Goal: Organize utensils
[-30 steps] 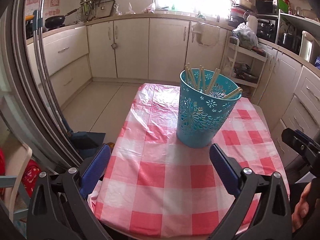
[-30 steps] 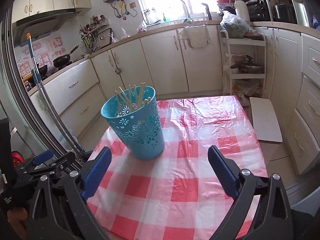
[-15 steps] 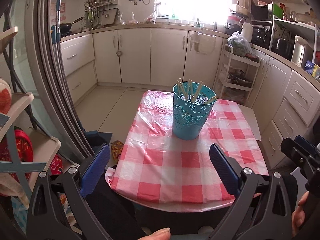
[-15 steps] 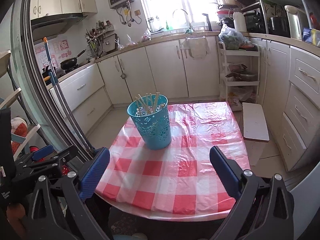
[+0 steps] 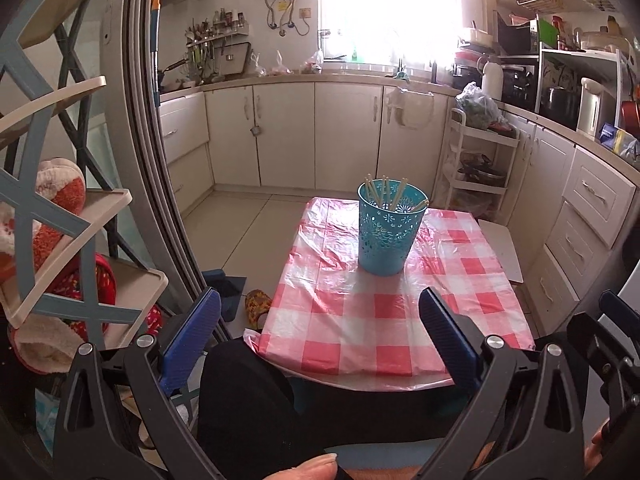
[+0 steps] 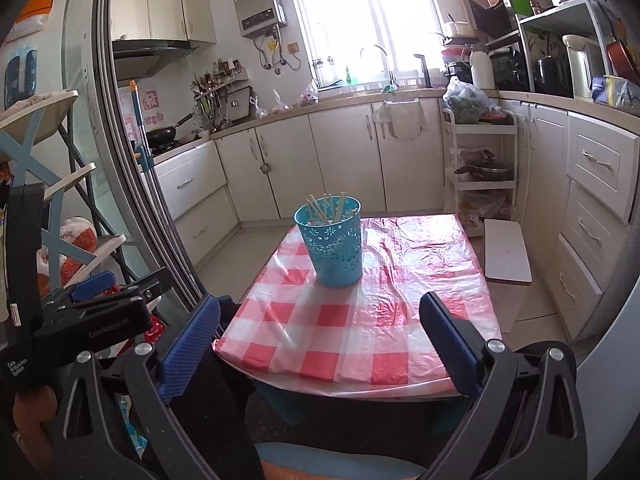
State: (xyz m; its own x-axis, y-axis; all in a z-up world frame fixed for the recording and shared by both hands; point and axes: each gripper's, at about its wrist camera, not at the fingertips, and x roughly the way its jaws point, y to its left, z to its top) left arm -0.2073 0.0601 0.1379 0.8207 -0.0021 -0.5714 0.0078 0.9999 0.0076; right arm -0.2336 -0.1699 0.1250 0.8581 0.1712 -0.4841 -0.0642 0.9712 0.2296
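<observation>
Here, from the left wrist, the left gripper [image 5: 318, 326] gapes empty, well short of the blue basket [image 5: 386, 230] of chopsticks [image 5: 383, 192] standing on the checked table [image 5: 384, 316]. From the right wrist, the right gripper [image 6: 318, 326] is likewise spread and empty; a careless reach could tip the light basket [image 6: 334, 250].

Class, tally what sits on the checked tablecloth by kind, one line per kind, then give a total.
Blue perforated basket: 1
Chopsticks standing in the basket: about 8; they overlap, so the exact count is unclear
Total: about 9
Both tongs, left and right, are open and hold nothing.
</observation>
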